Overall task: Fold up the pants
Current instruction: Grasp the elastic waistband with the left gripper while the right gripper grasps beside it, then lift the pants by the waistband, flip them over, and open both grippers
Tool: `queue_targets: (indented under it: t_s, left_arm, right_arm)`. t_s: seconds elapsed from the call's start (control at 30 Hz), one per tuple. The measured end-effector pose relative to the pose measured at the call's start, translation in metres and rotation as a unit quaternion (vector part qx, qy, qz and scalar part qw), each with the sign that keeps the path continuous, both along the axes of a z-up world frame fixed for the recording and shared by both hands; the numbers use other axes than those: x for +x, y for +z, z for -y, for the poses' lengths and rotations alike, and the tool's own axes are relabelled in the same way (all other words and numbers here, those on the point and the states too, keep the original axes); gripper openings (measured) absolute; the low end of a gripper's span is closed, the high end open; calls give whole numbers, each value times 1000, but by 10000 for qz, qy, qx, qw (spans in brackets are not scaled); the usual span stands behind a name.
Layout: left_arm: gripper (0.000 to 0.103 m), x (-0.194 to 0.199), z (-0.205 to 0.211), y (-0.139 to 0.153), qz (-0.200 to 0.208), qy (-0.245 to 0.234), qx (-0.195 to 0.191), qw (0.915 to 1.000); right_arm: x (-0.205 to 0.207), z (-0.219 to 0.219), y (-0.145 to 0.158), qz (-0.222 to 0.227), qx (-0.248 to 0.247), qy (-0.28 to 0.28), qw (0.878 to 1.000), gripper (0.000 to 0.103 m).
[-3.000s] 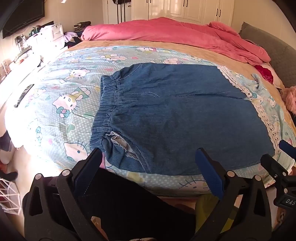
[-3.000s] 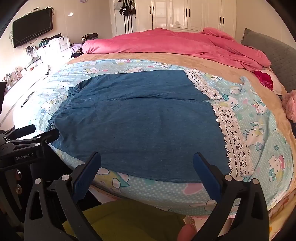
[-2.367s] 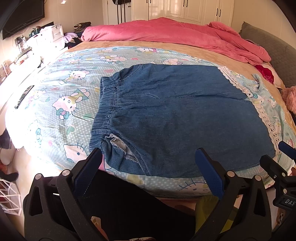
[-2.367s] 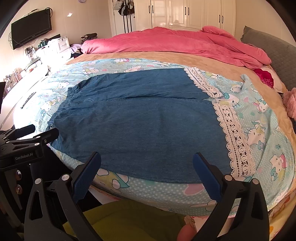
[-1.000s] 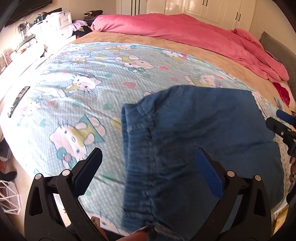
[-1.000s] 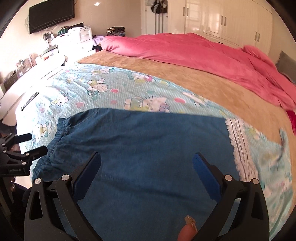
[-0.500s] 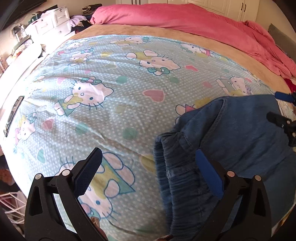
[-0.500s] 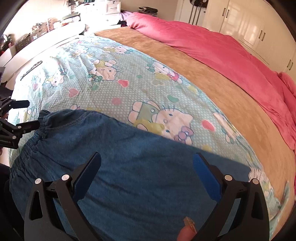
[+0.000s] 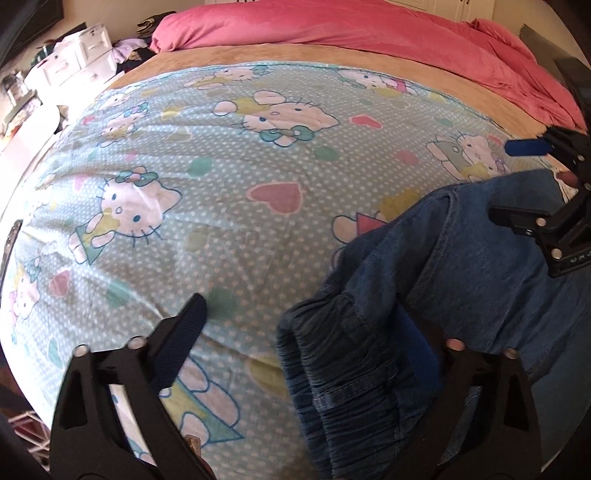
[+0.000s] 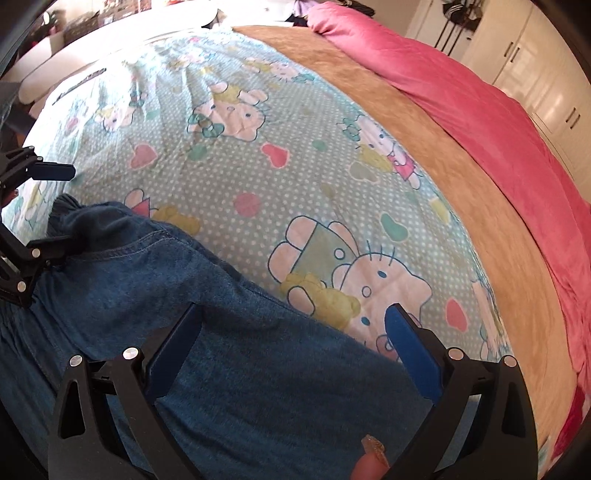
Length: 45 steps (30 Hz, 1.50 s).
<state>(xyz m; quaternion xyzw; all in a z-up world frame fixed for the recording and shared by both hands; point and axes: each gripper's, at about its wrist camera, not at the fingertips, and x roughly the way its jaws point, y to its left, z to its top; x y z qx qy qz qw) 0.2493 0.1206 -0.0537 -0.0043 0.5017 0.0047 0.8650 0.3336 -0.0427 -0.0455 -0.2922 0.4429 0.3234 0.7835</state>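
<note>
Blue denim pants (image 9: pixel 436 280) lie on a Hello Kitty bed sheet (image 9: pixel 207 177). The elastic waistband (image 9: pixel 332 369) is bunched at the lower right of the left wrist view. My left gripper (image 9: pixel 303 332) is open, low over the waistband; its right finger is partly hidden by denim. My right gripper (image 10: pixel 291 336) is open over the pants' far edge (image 10: pixel 229 332). Each gripper shows in the other's view, the right gripper (image 9: pixel 535 184) at the right edge and the left gripper (image 10: pixel 44 206) at the left edge.
A pink duvet (image 9: pixel 369 33) is piled at the far side of the bed over a tan blanket (image 10: pixel 424 140). White drawers (image 9: pixel 74 59) and clutter stand far left. White wardrobes (image 10: pixel 546 74) line the back wall. A dark remote (image 9: pixel 9 240) lies at the sheet's left edge.
Both grippers have moved forward and down over the far side of the pants. The waistband now bunches up at the left gripper's right finger. Both stay open.
</note>
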Motion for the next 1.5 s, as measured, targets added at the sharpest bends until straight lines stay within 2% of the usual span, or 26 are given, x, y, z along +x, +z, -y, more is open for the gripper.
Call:
queue_targets:
  t_s: [0.03,0.07,0.13,0.17,0.27,0.3,0.33,0.47,0.53,0.57,0.73,0.93,1.3,1.5]
  left_arm:
    - [59,0,3,-1,-3,-99,-117,9999]
    - [48,-1,5,-1,25,-162,-181,9997]
    - [33,-5,14,0,118,-320,-72,9994]
    - [28,-6,16,3,151,-346,38,9993]
    - [24,-12,19,17,331,-386,108,9986]
    - [24,-14,19,23,408,-401,112,9983]
    - [24,-18,19,29,491,-417,109,9979]
    - [23,-27,19,42,647,-481,-27,9967]
    - [23,-30,22,43,664,-497,23,9966]
    - [23,-29,23,43,674,-498,63,9965]
    - [23,-35,22,46,778,-476,-28,9958]
    - [23,-49,26,63,996,-482,-55,9938]
    - [24,-92,40,86,1289,-712,-54,9891]
    - [24,-127,42,92,1400,-825,-196,9865]
  right_arm:
    - [1,-2,-2,-29,-26,30,10000,99]
    - [2,-5,-4,-65,-52,81,9999,99]
    - [2,-10,-5,-44,-39,183,9998,99]
    - [1,-14,-5,-50,1,309,9995,99]
    - [1,-23,-8,-10,-36,513,9987,97]
    - [0,-26,-10,-10,-38,573,9983,94]
    - [-2,-30,-12,-34,-46,637,9980,84]
    - [-10,-36,-16,-216,-18,740,9970,57]
    - [-15,-34,-12,-444,190,727,9962,19]
    - [-19,-32,-9,-435,232,643,9967,16]
    - [-37,-16,15,-27,457,231,9987,11]
    - [-63,15,51,144,1123,-151,9935,10]
    - [-132,52,90,441,1702,-384,9837,10]
    - [-177,66,96,435,1845,-341,9813,10]
